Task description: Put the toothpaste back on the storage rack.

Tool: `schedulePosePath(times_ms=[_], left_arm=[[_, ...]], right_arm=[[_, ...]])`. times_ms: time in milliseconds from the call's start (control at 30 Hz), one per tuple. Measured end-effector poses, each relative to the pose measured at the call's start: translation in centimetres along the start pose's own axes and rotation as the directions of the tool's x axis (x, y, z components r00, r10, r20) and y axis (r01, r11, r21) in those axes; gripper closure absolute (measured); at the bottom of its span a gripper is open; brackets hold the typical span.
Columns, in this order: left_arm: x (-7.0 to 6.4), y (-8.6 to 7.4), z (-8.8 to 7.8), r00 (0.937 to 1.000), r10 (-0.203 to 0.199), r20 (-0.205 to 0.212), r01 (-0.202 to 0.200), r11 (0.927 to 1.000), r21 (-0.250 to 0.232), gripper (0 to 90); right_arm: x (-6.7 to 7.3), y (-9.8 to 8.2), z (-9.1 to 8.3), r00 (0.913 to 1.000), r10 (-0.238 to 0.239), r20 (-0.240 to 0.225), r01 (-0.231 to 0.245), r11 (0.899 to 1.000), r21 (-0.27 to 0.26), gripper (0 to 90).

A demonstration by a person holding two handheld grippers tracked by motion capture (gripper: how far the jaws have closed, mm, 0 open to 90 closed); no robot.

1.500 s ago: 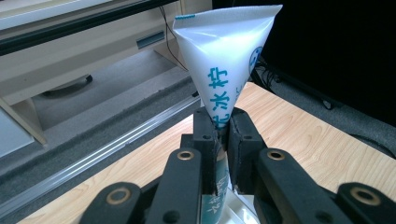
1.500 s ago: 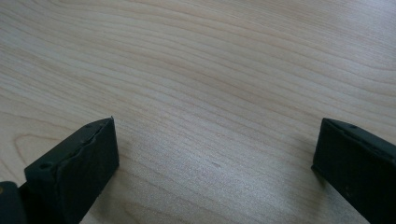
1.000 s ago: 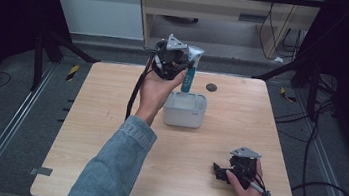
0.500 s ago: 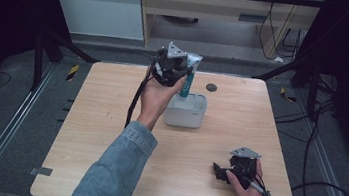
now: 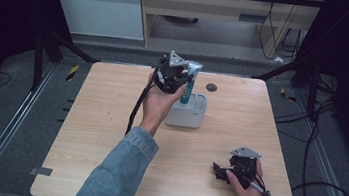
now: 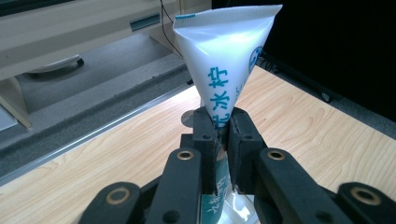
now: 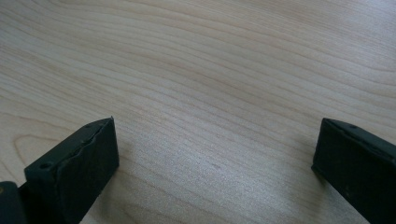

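A white tube (image 6: 224,70) with teal lettering hangs crimped end up, cap end down, just above the grey box (image 5: 188,115), apparently so it can drop in upright. The left gripper (image 6: 223,128) pinches it at its narrower middle. Well apart from the box, toward the person, the right gripper (image 7: 215,154) rests on the wooden table (image 5: 109,120), jaws spread, seemingly idle.

White-and-teal tube (image 6: 224,84) stands upright, lower end in grey container (image 5: 195,118)
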State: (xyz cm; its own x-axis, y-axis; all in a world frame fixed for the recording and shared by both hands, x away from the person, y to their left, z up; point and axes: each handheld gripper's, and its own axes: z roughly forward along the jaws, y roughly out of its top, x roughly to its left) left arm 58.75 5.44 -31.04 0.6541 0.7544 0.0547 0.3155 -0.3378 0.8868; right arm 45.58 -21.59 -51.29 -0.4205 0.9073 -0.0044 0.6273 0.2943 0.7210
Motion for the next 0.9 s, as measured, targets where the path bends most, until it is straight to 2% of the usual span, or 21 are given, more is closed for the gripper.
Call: schedulePosePath(times_ms=[167,400,533,900], left_arm=[[-0.5,-0.9,0.6,0.9993,0.034,-0.015,-0.034,0.9992,0.021,82.5],[-0.6,-1.8,1.3,0.9991,0.035,-0.023,-0.034,0.999,0.029,82.5],[-0.5,-2.3,1.8,0.9995,0.024,-0.018,-0.023,0.9988,0.044,82.5],[-0.3,-3.5,3.0,0.9994,0.032,-0.017,-0.03,0.9953,0.092,82.5]], right_arm=[[0.0,0.0,0.0,1.0,0.0,0.0,0.0,1.0,0.0,0.3],[0.0,0.0,0.0,1.0,0.0,0.0,0.0,1.0,0.0,0.4],[0.0,0.0,0.0,1.0,-0.001,0.0,0.001,1.0,0.0,0.4],[0.0,0.0,0.0,1.0,-0.001,-0.001,0.001,1.0,-0.003,0.4]])
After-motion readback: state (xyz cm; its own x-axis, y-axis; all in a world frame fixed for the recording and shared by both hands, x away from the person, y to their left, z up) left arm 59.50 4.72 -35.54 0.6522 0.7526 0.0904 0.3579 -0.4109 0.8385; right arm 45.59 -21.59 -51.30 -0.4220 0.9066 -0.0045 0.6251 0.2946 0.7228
